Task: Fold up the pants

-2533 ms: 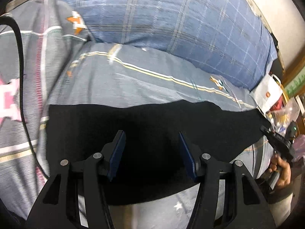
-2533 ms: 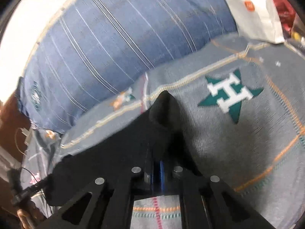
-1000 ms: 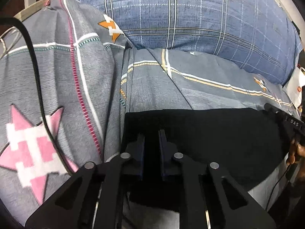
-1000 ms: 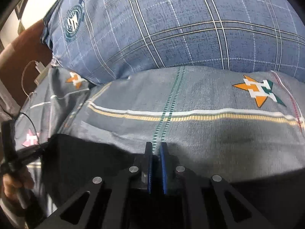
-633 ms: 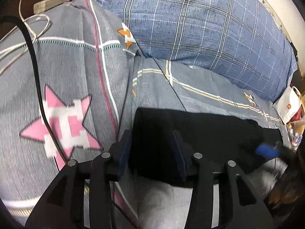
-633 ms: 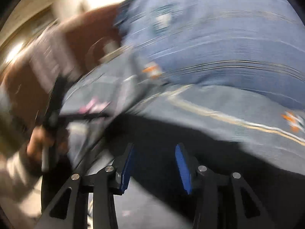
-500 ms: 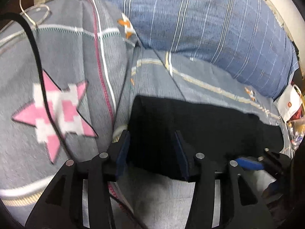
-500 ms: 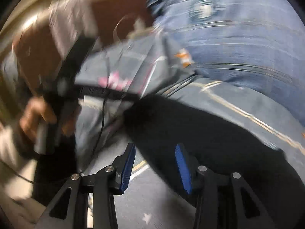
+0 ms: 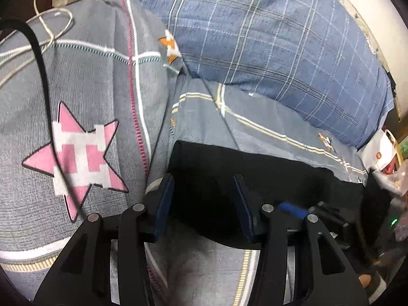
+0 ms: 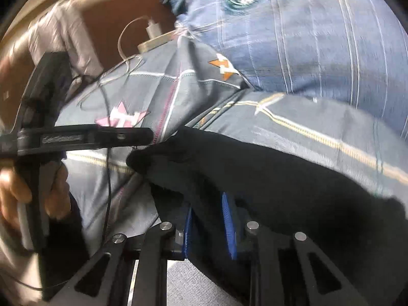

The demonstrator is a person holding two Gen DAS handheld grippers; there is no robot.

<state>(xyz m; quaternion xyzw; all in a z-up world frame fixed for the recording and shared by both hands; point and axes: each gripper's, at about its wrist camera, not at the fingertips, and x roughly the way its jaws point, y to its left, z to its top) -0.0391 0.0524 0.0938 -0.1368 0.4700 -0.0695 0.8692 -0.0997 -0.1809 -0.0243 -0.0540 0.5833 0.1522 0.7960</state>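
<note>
Black pants (image 9: 255,178) lie folded in a long band across the grey bedspread (image 9: 102,89). My left gripper (image 9: 202,201) hovers open just above their left end, with nothing between its pads. In the right wrist view the pants (image 10: 280,178) fill the lower middle. My right gripper (image 10: 207,227) points steeply down at their near edge. Its jaws are closing, and black fabric sits between the blue pads without being pinched. The left gripper (image 10: 150,137) shows side-on there, held by a hand (image 10: 38,196). The right gripper's blue pad (image 9: 293,207) peeks in beside the left one.
A blue plaid pillow (image 9: 255,51) lies along the far side of the bed. A white charger and cord (image 10: 153,29) rest at the bed's corner. A black cable (image 9: 43,76) crosses the pink star. A white bag (image 9: 380,153) sits at the far right.
The left gripper has let go of the pants, opened and lifted a little. The right gripper released its end, swung over beside the left gripper, opened, and is narrowing on the near edge.
</note>
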